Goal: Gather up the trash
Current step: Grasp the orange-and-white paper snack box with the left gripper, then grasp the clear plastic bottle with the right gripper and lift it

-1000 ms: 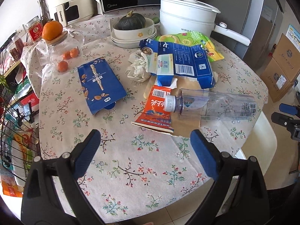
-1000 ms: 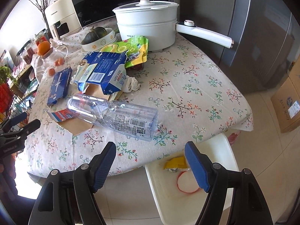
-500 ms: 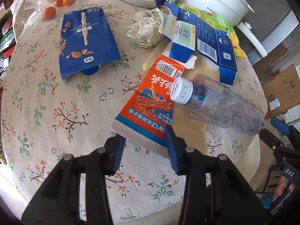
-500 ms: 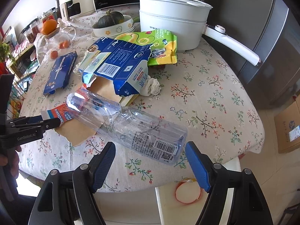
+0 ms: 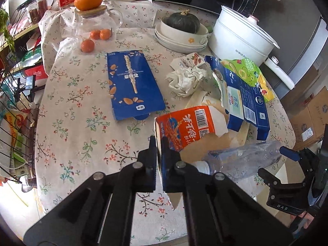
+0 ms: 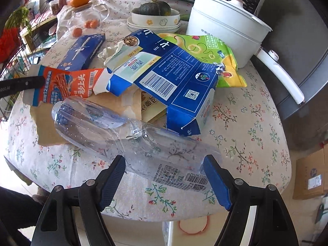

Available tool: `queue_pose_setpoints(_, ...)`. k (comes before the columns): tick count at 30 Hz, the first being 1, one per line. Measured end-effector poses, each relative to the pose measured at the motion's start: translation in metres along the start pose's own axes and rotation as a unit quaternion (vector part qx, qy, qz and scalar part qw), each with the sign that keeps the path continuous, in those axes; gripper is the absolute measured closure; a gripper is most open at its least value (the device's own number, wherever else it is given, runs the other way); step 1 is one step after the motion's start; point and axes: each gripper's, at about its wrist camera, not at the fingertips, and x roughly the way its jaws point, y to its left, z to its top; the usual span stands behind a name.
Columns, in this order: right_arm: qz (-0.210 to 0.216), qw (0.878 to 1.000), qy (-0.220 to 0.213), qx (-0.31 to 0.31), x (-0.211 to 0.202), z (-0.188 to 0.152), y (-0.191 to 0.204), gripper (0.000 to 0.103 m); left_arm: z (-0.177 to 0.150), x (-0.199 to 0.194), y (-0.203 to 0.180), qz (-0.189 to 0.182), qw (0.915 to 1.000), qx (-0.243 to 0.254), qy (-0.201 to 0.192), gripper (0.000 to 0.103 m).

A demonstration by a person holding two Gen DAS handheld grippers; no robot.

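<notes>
The left tongs (image 5: 158, 143), which a second ago hung wide open above the desk's (image 5: 82, 123) near edge, have just been closing and now pinch the near end of the orange snack wrapper (image 5: 184, 127); its end stands up between the two pads, so the grip looks good and that piece seems ready to be lifted away. The right tongs (image 6: 164, 176) have come down toward the desk's right edge and now stand wide open with the base of the clear plastic bottle (image 6: 123, 135) lying between the pads, which do not appear to press it yet. The bottle lies on its side over brown paper (image 6: 47, 131), its cap end near the wrapper. The blue carton (image 6: 164, 78), green bag (image 6: 205, 49) and crumpled tissue (image 5: 184, 80) lie mid-desk, untouched.
</notes>
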Motion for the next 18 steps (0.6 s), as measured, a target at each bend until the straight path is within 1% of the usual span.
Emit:
queue_pose_setpoints(4,-0.016,0.999,-0.001,-0.044,0.002,0.000,0.018,0.021,0.008,-0.014,0.014,0.025,0.9991,-0.002,-0.036,0.100)
queue_pose_setpoints(7,-0.016,0.998,-0.001,-0.054,0.000,0.000,0.024,0.021,0.013,-0.027,0.024,0.047,0.9968,-0.005,-0.065,0.100)
queue_pose_setpoints(9,-0.014,0.999,0.006,-0.044,-0.001,0.002,0.026,0.021,0.014,-0.036,0.031,0.059,0.9948,-0.007,-0.083,0.100)
queue_pose_setpoints(11,-0.001,1.000,0.015,-0.017,-0.003,0.004,0.024,0.021,0.015,-0.044,0.038,0.068,0.9928,-0.008,-0.098,0.100)
queue_pose_setpoints(15,0.048,0.997,0.023,0.056,-0.009,0.008,0.012,0.021,0.014,-0.059,0.048,0.075,0.9894,-0.009,-0.124,0.100)
queue_pose_setpoints(17,0.074,0.990,0.034,0.115,-0.010,0.007,0.003,0.021,0.013,-0.068,0.052,0.075,0.9874,-0.012,-0.139,0.100)
queue_pose_setpoints(18,0.089,0.984,0.041,0.148,-0.009,0.005,-0.003,0.021,0.012,-0.072,0.053,0.074,0.9866,-0.011,-0.145,0.100)
